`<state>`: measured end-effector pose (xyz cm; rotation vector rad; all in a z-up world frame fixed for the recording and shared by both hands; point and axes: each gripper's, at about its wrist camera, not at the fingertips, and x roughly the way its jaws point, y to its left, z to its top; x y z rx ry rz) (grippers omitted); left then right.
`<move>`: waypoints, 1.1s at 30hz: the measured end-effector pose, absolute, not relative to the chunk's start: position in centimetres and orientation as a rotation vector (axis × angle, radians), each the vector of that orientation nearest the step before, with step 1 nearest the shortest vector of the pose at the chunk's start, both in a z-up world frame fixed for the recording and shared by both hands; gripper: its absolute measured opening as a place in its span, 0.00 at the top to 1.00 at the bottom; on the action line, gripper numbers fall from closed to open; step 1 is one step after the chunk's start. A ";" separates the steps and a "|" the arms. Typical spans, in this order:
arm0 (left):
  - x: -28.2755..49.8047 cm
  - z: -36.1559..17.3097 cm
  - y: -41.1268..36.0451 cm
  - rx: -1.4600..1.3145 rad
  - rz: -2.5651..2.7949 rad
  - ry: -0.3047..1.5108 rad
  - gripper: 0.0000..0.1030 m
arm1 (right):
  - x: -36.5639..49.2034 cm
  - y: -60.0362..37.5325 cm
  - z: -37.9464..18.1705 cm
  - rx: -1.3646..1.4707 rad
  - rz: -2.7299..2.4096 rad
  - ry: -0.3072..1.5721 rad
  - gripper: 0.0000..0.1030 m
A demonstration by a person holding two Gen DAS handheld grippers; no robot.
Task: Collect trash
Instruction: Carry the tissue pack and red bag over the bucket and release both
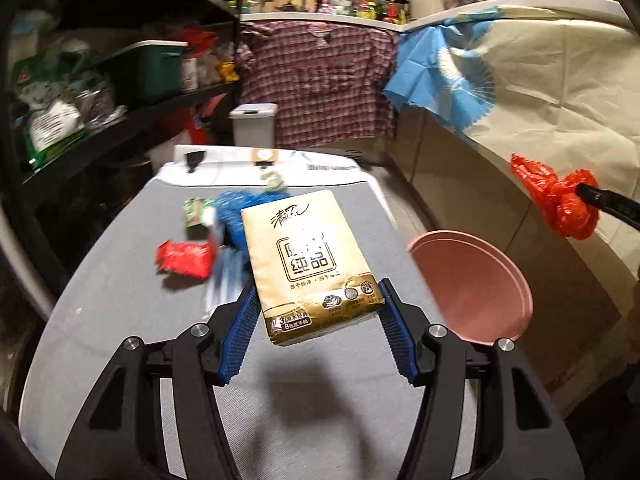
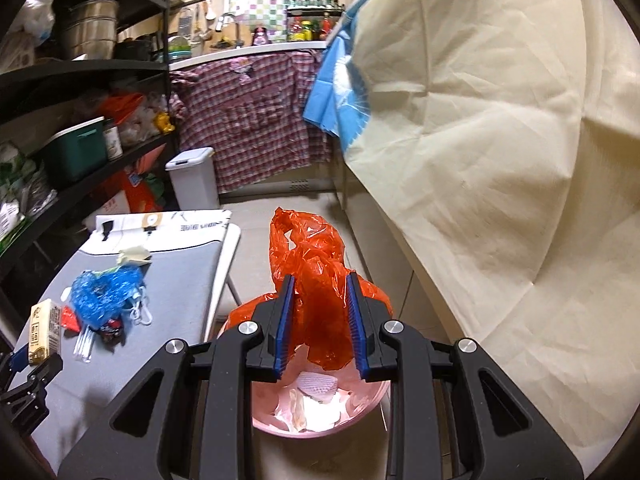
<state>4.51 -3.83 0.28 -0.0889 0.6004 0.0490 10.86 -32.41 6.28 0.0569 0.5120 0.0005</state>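
Red bag (image 2: 316,280) pinched in the right gripper (image 2: 319,322) hangs above the pink bin (image 2: 320,420), lower centre; lower before releasing. Left gripper (image 1: 316,320) clamps the tissue pack (image 1: 312,260).

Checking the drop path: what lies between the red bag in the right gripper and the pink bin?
Nothing. In the right wrist view the red bag hangs from the right gripper directly over the open pink bin.
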 end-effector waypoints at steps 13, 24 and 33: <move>11.1 0.7 -11.0 -0.014 -0.226 0.614 0.44 | 13.8 -34.8 4.3 0.140 -0.030 0.574 0.75; 16.2 -1.9 -13.9 -0.004 -0.348 0.691 0.44 | 16.2 -34.8 2.6 0.140 -0.038 0.622 0.75; 18.3 -4.0 -15.1 -0.006 -0.379 0.740 0.44 | 17.9 -34.4 1.4 0.122 -0.032 0.652 0.75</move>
